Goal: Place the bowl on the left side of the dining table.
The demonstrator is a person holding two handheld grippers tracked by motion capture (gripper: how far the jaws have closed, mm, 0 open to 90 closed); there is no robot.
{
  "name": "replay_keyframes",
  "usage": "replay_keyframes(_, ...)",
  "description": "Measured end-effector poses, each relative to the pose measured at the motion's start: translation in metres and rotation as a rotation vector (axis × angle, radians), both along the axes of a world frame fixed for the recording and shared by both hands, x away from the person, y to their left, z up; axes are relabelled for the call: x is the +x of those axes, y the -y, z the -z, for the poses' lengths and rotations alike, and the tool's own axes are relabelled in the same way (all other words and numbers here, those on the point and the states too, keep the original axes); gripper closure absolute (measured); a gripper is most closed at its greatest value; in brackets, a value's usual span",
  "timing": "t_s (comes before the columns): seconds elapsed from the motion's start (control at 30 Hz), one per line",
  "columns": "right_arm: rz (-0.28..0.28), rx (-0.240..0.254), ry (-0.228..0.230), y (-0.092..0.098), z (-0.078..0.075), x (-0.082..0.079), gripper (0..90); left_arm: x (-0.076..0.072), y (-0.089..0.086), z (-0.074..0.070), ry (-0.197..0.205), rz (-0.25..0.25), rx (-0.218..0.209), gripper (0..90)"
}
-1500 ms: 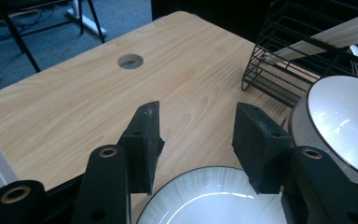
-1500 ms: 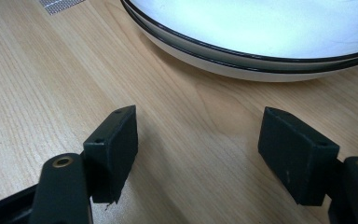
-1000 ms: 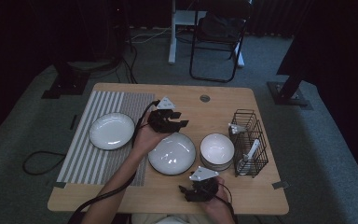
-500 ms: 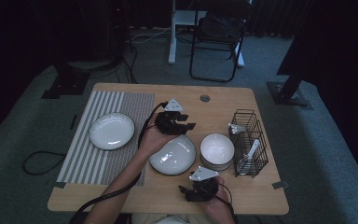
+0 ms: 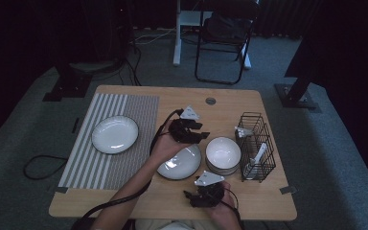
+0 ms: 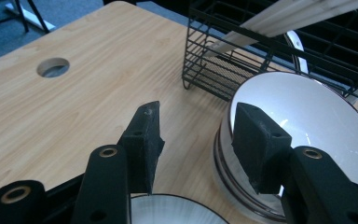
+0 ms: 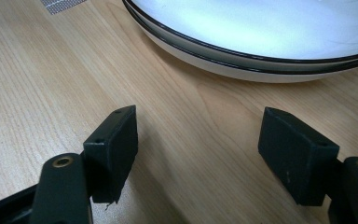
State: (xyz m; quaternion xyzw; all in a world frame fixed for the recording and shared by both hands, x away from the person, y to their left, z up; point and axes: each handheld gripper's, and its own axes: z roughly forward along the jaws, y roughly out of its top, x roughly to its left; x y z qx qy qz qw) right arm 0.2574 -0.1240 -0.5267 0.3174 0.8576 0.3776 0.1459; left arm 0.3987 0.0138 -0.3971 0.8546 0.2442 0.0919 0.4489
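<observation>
Dark floor and a black chair (image 5: pixel 223 43) fill the top of the high view, above a wooden table (image 5: pixel 124 201). At frame centre the left tongs (image 5: pixel 202 135) hover, spread and holding nothing, over the far rim of a plate (image 5: pixel 184 165); their own view shows the jaws either side of the near rim of the bowls (image 6: pixel 317 121), just beside the wire rack (image 6: pixel 261 51). Low in the frame the right tongs (image 5: pixel 189 197) lie near the table edge, spread and empty, close to the plate. Another plate (image 5: pixel 115 134) sits on the striped mat (image 5: pixel 124 105) at left.
</observation>
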Motion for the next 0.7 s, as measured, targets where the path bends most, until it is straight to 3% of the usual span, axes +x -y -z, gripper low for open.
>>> replay_keyframes(0.53, -0.002, 0.0, -0.001, 0.0, 0.0, 0.0, 28.0, -0.004, 0.027, 0.016, -0.04, 0.059, 0.045, 54.4)
replay_keyframes(0.7, -0.002, 0.002, -0.001, 0.0, 0.0, 0.0, 28.1, -0.001, 0.036, 0.025, -0.069, 0.063, 0.071, 57.3)
